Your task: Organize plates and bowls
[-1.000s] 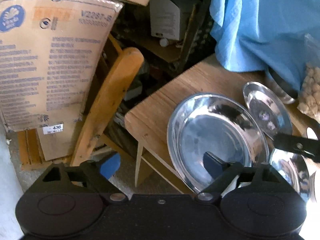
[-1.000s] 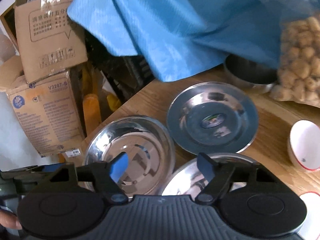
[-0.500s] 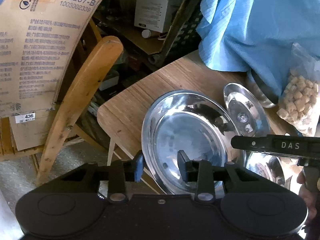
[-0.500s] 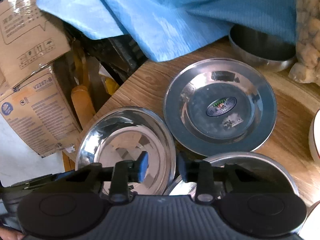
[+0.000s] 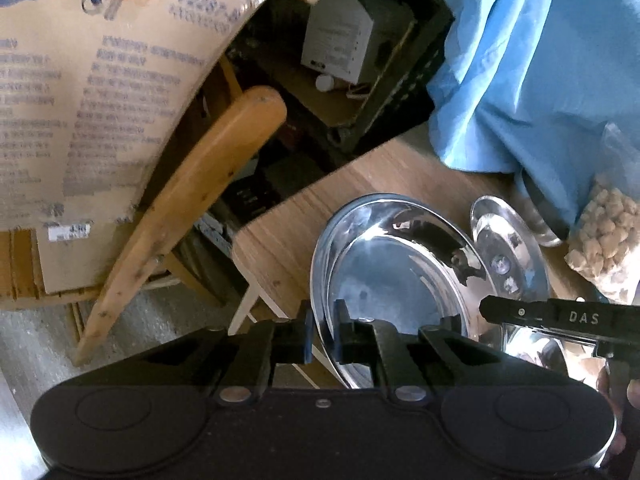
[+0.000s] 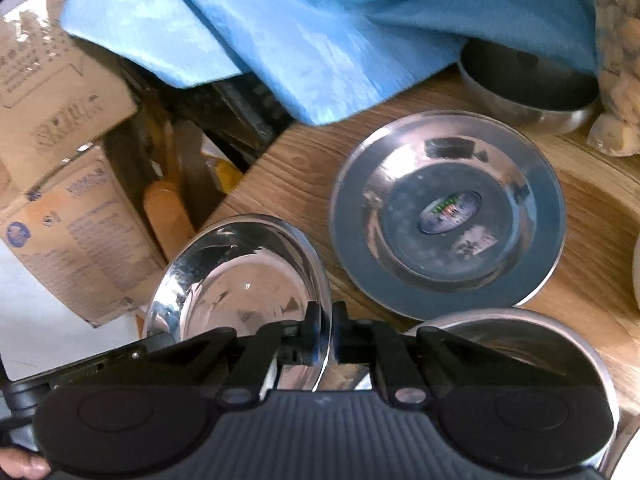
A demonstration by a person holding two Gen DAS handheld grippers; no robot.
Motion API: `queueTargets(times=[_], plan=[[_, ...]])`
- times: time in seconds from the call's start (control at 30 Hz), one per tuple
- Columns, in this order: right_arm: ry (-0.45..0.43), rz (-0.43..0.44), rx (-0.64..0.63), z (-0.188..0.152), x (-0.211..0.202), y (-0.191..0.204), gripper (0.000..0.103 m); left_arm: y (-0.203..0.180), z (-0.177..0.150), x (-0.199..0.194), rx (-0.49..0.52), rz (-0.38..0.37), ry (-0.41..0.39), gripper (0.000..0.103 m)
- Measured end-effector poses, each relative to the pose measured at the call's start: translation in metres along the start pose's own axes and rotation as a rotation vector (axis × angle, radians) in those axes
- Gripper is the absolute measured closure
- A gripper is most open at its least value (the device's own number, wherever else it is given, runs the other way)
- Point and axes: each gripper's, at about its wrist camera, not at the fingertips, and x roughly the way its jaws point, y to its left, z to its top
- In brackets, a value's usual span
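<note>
I have both claws on the same steel plate point(image 5: 400, 276), which sits at the corner of the wooden tabletop point(image 5: 380, 176). The left claw point(image 5: 322, 330) has just closed and is clamped on the plate's near-left rim; the rim passes edge-on between its pads. The right claw point(image 6: 324, 330) has likewise just closed and grips the plate's point(image 6: 244, 280) right-hand rim.

The left wrist view alone shows the right gripper's black finger, marked "DAS", crossing in from the right, with part of a hand beneath it. It also shows a wooden chair back point(image 5: 188, 208) and a large printed cardboard box point(image 5: 100, 92) beyond the tabletop edge.

The right wrist view alone shows clearly a second steel plate point(image 6: 448, 216) with a sticker at its centre, lying flat just beside the gripped plate, and a third plate point(image 6: 520, 332) at the near right, partly hidden behind the gripper body. A steel bowl point(image 6: 528, 92) stands farther back, partly under a blue cloth point(image 6: 320, 28). A bag of pale chunks point(image 5: 608, 232) lies at the right.
</note>
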Motion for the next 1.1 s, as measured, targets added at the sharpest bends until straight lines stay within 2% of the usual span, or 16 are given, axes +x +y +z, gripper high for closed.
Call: queueTargets(times=[0.2, 0.4, 0.73, 0.93, 1.1], plan=[[-0.074, 0.039, -0.015, -0.008, -0.024, 0.000, 0.095, -0.012, 0.007, -0.016, 0.063, -0.019, -0.064, 0.094], [-0.155, 0.020, 0.036, -0.023, -0.061, -0.023, 0.094, -0.046, 0.005, -0.019, 0.153, -0.077, -0.083, 0.094], [-0.222, -0.083, 0.174, -0.066, -0.113, -0.077, 0.094, -0.117, -0.028, -0.004, 0.297, -0.167, -0.012, 0.093], [-0.214, -0.093, 0.211, -0.090, -0.127, -0.098, 0.094, -0.139, -0.049, 0.003, 0.344, -0.137, 0.029, 0.093], [-0.209, -0.115, 0.174, -0.100, -0.129, -0.099, 0.092, -0.153, -0.060, 0.004, 0.440, -0.075, 0.027, 0.092]])
